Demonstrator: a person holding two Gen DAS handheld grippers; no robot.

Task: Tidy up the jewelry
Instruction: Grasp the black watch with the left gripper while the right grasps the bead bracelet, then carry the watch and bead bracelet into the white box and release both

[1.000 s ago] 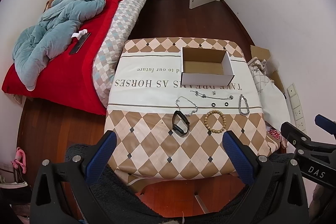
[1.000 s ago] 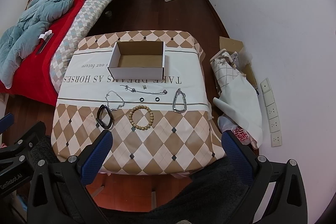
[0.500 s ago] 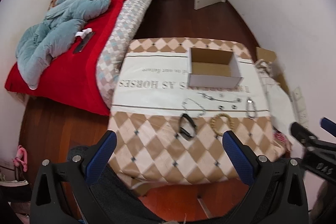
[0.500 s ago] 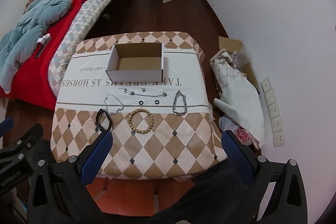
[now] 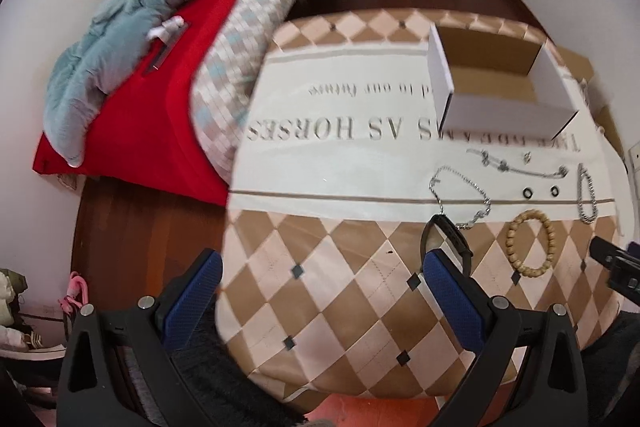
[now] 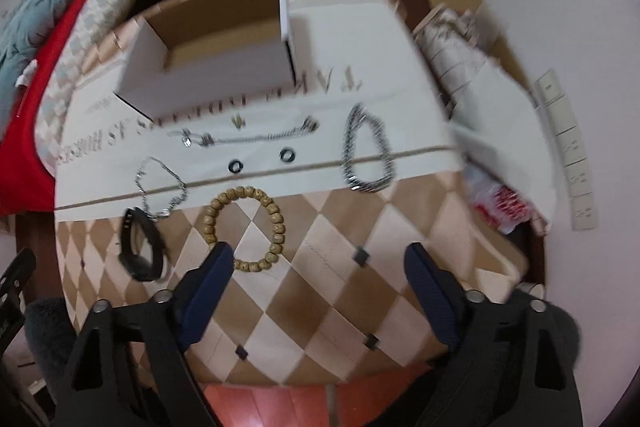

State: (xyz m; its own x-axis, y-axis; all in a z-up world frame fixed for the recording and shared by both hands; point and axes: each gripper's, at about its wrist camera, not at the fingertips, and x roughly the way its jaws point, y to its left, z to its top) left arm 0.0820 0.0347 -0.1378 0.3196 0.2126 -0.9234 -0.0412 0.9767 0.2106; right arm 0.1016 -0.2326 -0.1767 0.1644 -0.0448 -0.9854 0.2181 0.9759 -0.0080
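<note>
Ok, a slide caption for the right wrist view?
Open right gripper above a wooden bead bracelet, with chains, rings and an empty cardboard box beyond.

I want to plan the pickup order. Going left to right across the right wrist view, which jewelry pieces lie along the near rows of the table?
Black band → thin silver chain → wooden bead bracelet → thick silver chain bracelet.

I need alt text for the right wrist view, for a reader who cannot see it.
The open right gripper hovers over a diamond-patterned tablecloth near a wooden bead bracelet. Beyond lie a black band, silver chains, two dark rings and an empty cardboard box.
</note>
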